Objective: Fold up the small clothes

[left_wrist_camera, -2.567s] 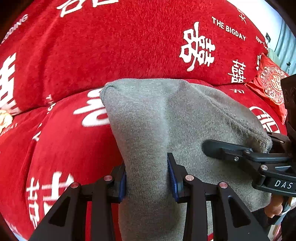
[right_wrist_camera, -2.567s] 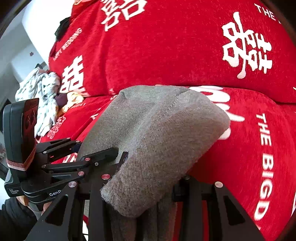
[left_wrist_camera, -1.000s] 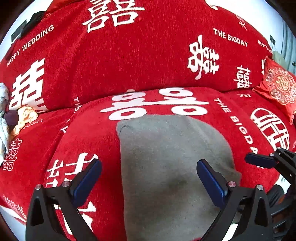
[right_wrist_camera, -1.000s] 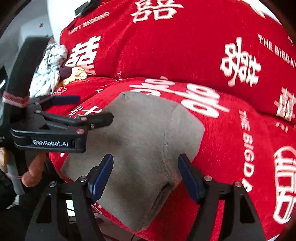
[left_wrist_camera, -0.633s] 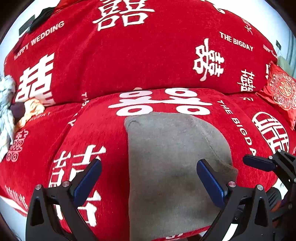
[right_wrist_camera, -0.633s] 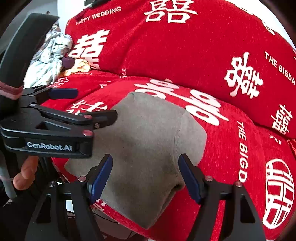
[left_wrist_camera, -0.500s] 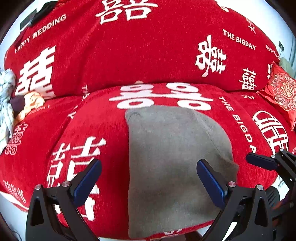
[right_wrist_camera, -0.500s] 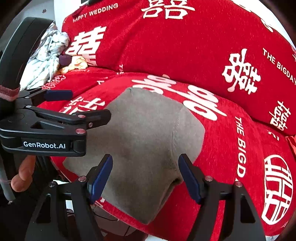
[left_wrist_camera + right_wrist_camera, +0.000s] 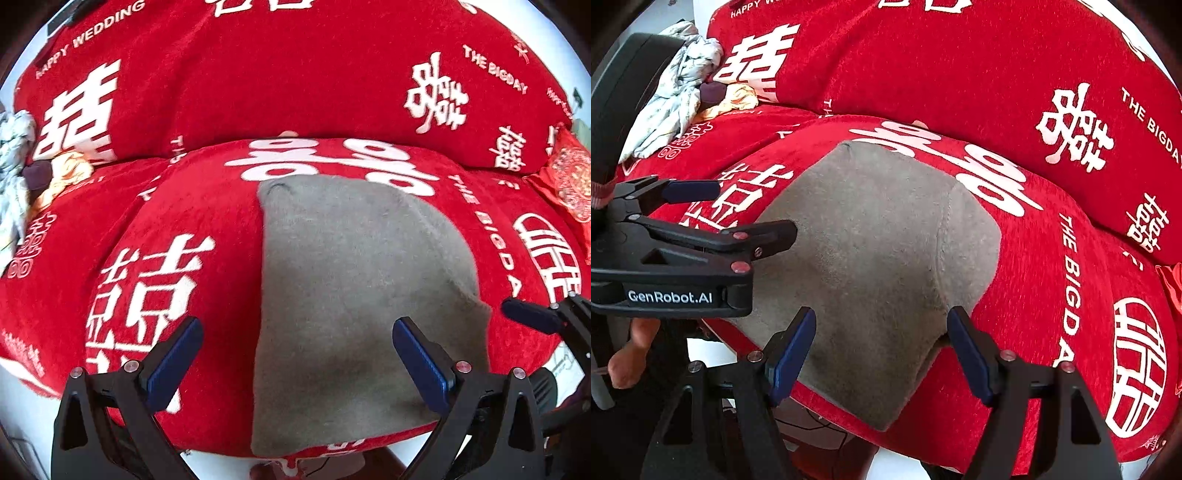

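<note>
A folded grey knit garment (image 9: 351, 288) lies flat on the red sofa seat cushion (image 9: 207, 214), reaching to the cushion's front edge. It also shows in the right wrist view (image 9: 871, 258). My left gripper (image 9: 295, 354) is open and empty, held just above the garment's near left part. My right gripper (image 9: 881, 347) is open and empty over the garment's near right corner. The left gripper shows at the left of the right wrist view (image 9: 713, 214); the right gripper's fingertip (image 9: 528, 314) shows at the right edge of the left wrist view.
The sofa is covered in red cloth with white characters; its backrest (image 9: 277, 74) rises behind. A pile of other clothes (image 9: 683, 96) lies at the far left of the seat. A red cushion (image 9: 572, 181) sits at the right. The floor lies beyond the front edge.
Both grippers let go of the grey garment, opened and drew back. The garment now lies flat on the cushion. In the last half second little has moved.
</note>
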`<state>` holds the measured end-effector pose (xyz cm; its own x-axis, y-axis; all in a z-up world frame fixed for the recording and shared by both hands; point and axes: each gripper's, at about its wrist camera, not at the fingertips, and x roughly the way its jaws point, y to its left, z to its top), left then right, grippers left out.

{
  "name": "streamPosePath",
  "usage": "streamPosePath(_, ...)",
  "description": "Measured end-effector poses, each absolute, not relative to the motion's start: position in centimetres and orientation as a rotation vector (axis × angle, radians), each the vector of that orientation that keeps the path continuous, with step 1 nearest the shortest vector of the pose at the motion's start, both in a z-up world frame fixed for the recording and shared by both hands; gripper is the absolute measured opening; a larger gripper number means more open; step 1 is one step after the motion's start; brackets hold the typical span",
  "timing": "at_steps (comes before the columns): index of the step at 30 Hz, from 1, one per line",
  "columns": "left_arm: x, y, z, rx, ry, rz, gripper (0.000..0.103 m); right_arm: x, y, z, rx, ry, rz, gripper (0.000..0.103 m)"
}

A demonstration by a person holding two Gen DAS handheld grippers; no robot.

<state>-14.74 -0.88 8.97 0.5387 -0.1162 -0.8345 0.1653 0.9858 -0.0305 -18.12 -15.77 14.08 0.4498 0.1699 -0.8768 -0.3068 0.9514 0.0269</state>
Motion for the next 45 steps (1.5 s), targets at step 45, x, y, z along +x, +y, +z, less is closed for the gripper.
streamPosePath(45, -14.5, -2.2, 8.4, 0.06, 1.037, -0.156, 0.102, -17.1, -17.0, 13.2, -0.116, 1.067, 0.319, 0.076)
